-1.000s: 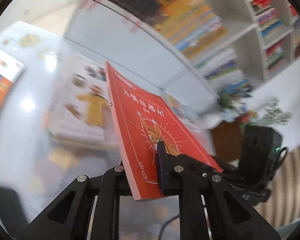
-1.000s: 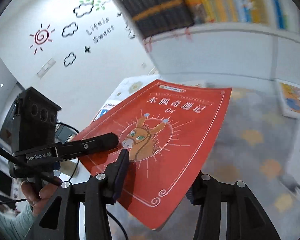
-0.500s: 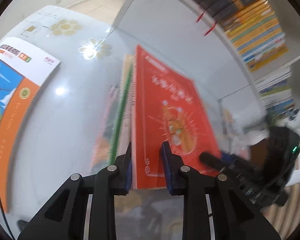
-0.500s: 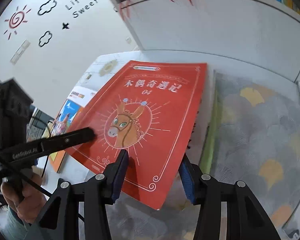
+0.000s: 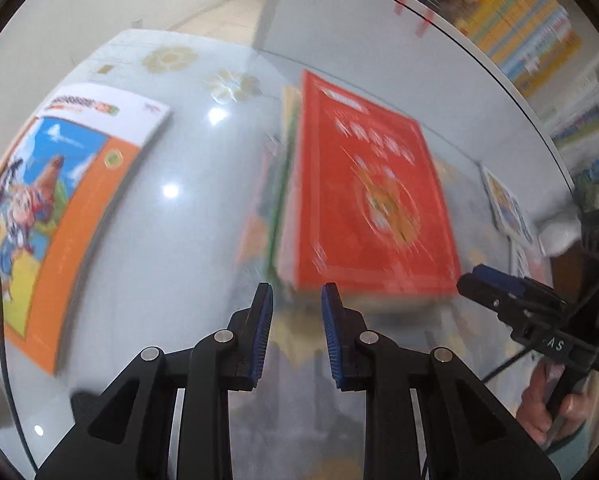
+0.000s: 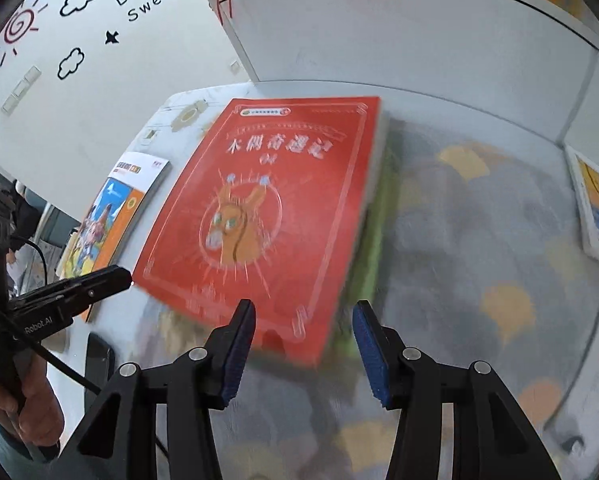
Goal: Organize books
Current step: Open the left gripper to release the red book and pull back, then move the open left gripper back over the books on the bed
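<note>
A red book (image 5: 371,196) with a donkey on its cover lies flat on top of a stack of books (image 5: 277,200) on the glossy table; it also shows in the right wrist view (image 6: 267,216). My left gripper (image 5: 297,300) is open and empty just short of the book's near edge. My right gripper (image 6: 303,316) is open and empty at the book's near right corner. An orange and blue picture book (image 5: 55,196) lies flat to the left.
A white bookcase side (image 6: 399,36) stands behind the table. Another picture book (image 6: 597,208) lies at the right. The right gripper shows in the left view (image 5: 539,304), the left gripper in the right view (image 6: 59,296).
The red book went from tilted in my grippers to lying flat on the stack. Both grippers let go of it and drew back.
</note>
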The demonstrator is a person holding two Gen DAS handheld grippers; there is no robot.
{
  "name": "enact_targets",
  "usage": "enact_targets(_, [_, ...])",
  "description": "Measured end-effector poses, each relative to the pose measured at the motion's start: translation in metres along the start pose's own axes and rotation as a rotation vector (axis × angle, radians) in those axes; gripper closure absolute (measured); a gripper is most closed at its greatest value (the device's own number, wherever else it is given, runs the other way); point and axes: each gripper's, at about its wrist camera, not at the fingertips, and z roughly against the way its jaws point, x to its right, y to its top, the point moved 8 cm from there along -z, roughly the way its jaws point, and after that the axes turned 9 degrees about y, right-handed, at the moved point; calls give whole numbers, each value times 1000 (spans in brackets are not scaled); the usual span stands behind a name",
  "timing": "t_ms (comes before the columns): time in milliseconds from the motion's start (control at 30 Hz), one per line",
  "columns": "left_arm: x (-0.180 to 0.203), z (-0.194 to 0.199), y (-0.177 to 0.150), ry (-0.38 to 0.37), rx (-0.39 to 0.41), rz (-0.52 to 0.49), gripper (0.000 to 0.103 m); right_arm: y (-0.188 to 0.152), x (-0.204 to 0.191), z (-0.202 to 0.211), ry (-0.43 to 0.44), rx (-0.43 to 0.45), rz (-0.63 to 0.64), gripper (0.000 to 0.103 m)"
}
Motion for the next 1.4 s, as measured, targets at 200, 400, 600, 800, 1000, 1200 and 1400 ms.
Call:
enact_targets(200, [75,13,-40,-129,-32,-109,79,-82,46,35,36,-3,-165,50])
enact_targets(400, [179,11,-79,-200,-89,-279,79,-177,115,100,65,43,-357,49])
enact_targets(600, [288,6,-109,-274,-135,-384,79,-225,185,173,0,122,-480,46])
enact_targets(800, [375,5,-125,-310,-146,-469,79,-247,260,238,-9,240,-616,45])
enact_targets(1000, [445,-12,-117,-402,-138,-432,79,-245,322,276,-85,324,-664,45])
enact_targets(1200, [494,-51,-100,-410,-157,-337,80,-209,382,308,-224,403,-596,51])
enact_targets(1400, [521,-87,-80,-334,-143,-313,80,-163,424,296,-222,440,-472,61])
